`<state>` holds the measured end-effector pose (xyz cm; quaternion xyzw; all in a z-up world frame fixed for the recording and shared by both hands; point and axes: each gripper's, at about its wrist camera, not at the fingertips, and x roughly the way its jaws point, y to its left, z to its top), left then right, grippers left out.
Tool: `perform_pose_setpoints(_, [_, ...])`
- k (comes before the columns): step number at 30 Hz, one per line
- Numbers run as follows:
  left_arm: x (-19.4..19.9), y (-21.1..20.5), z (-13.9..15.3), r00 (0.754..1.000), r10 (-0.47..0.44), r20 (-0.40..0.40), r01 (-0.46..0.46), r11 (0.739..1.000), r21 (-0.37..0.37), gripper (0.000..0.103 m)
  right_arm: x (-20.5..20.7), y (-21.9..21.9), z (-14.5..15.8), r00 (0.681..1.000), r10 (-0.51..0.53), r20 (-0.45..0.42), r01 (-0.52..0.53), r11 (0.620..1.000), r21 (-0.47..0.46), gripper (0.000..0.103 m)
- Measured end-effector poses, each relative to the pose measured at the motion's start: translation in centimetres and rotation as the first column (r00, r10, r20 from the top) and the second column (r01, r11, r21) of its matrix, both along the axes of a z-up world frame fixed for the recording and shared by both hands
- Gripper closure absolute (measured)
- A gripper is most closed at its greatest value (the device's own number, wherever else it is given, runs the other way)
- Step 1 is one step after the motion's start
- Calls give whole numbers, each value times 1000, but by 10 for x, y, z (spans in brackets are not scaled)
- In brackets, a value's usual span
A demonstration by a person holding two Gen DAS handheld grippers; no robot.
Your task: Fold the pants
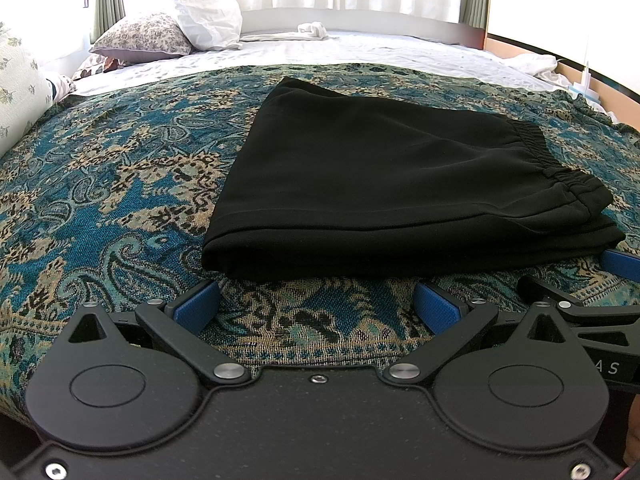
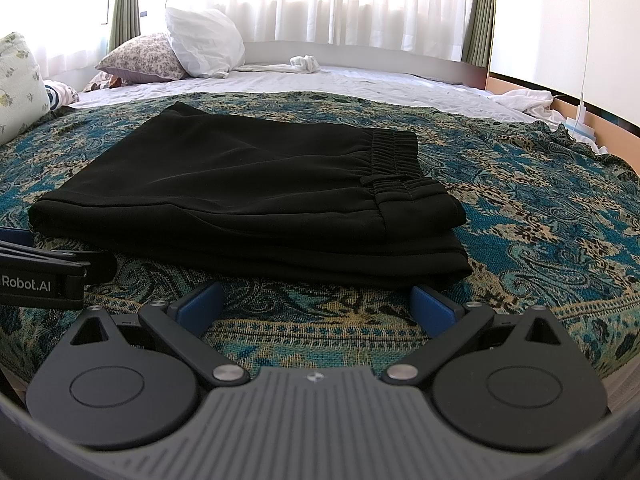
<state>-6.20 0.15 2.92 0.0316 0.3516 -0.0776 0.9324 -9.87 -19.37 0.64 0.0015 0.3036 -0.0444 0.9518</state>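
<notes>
Two grippers, jaws apart | pants (image 1: pixel 384 184) folded, just beyond both

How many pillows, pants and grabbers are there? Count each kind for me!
Pillows: 3 (white pillow, flowery pillow, pale pillow)
Black pants: 1
Grippers: 2 (left gripper, right gripper)
Total: 6

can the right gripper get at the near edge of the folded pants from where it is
Probably yes. The right gripper is open, just short of the black pants' near edge, with only bare bedspread between. The left gripper sits beside it, not across its path.
</notes>
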Motion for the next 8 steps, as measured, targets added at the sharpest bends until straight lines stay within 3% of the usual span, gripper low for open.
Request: perform_pose_setpoints(8, [0,1,1,1000,-2,2,2,1000,1,0,0,0,0,1000,0,0,0,1000,-1,0])
